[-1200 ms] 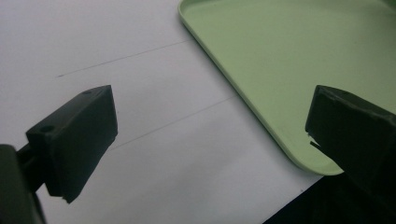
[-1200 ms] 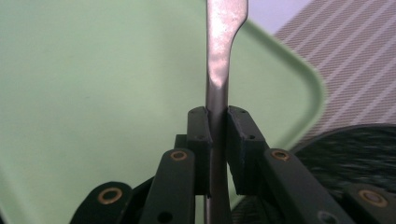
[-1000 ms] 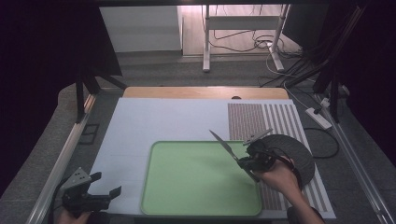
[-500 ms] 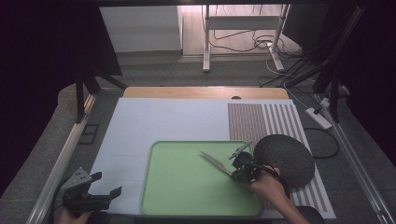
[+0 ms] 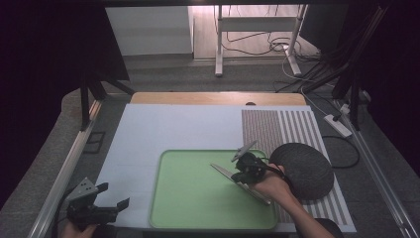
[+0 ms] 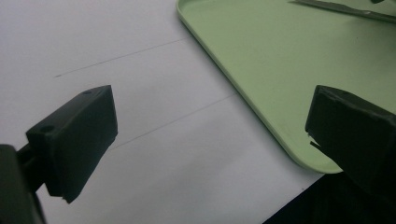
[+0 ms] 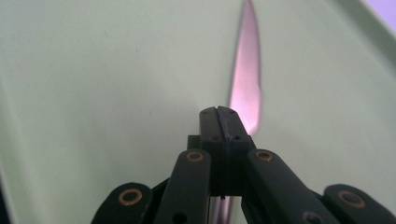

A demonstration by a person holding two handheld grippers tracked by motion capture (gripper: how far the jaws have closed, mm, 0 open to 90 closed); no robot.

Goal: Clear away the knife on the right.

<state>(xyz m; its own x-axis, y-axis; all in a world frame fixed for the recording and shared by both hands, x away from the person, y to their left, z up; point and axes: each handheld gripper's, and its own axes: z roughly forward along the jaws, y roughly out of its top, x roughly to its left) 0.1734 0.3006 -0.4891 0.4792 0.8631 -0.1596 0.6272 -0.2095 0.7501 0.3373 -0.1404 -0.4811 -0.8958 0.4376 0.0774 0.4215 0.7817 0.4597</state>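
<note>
Knife (image 5: 225, 173) clamped in right gripper (image 5: 246, 166) over green tray (image 5: 198, 218), blade's long axis running ahead of the pinched jaws toward tray's middle; left gripper (image 5: 110, 195) spread wide, holding nothing, well apart at tray's near-left corner.

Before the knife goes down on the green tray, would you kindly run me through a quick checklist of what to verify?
1. Right tool shut on knife: ok, jaws closed around it in the right gripper view.
2. Knife over green tray: ok.
3. Tray surface under blade free of objects: ok.
4. Left tool out of the way: ok, open, off the tray's near-left corner.
5. Blade touching tray: cannot tell.
6. Dark round mat apart from blade: ok.
</note>
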